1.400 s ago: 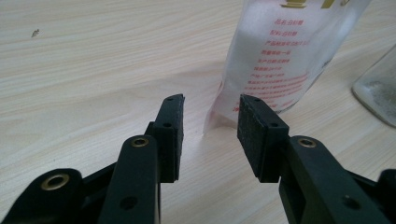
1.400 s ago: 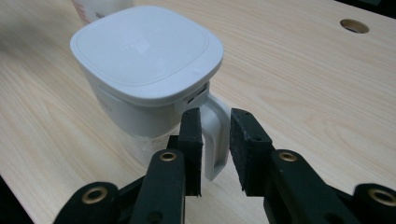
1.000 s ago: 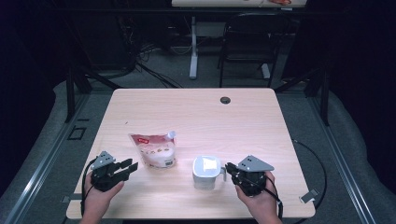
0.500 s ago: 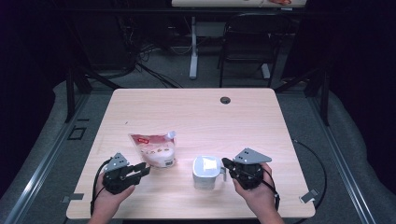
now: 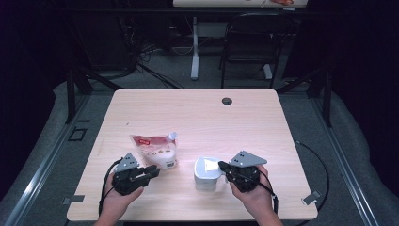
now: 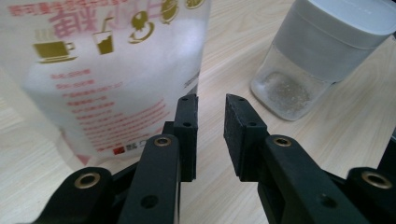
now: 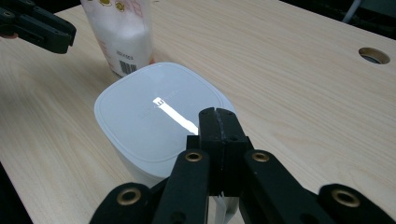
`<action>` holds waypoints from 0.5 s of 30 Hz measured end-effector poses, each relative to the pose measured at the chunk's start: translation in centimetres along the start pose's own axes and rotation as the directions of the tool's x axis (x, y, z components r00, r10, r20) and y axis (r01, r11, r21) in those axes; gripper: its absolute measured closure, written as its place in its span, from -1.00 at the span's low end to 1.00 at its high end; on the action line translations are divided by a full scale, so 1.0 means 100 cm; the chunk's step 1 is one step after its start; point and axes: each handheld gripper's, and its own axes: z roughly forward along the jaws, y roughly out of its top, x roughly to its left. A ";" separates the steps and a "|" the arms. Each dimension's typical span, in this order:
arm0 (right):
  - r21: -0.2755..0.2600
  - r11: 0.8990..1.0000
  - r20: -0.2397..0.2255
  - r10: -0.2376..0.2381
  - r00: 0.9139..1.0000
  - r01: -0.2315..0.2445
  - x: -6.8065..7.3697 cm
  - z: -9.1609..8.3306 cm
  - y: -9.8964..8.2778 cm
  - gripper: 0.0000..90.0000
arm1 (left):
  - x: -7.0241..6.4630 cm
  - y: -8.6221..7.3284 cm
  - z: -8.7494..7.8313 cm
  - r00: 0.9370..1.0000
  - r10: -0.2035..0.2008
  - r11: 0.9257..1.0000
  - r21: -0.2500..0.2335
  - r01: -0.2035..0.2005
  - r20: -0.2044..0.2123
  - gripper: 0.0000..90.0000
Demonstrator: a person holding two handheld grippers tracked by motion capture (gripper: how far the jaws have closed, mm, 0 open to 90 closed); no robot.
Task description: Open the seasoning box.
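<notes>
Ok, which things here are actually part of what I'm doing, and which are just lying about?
In the job:
- pouch, standing just ahead of the left gripper, whose fingers have just been closing, nothing between them
- lidded container, with the shut right gripper at its lid

Just lying about:
- round cable hole in the table
- chair beyond the table
</notes>
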 end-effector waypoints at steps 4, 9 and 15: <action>0.003 1.000 -0.004 0.002 1.000 -0.002 0.000 0.001 0.001 1.00 | -0.006 0.006 0.006 1.000 0.010 1.000 0.004 -0.011 0.019 0.71; 0.000 1.000 -0.007 0.007 1.000 -0.007 -0.001 0.001 0.001 1.00 | -0.014 0.012 0.013 0.999 0.023 1.000 0.011 -0.023 0.037 0.78; -0.001 1.000 -0.005 0.008 1.000 -0.008 -0.001 0.001 0.001 1.00 | -0.021 0.018 0.019 0.997 0.039 0.999 0.016 -0.040 0.060 0.89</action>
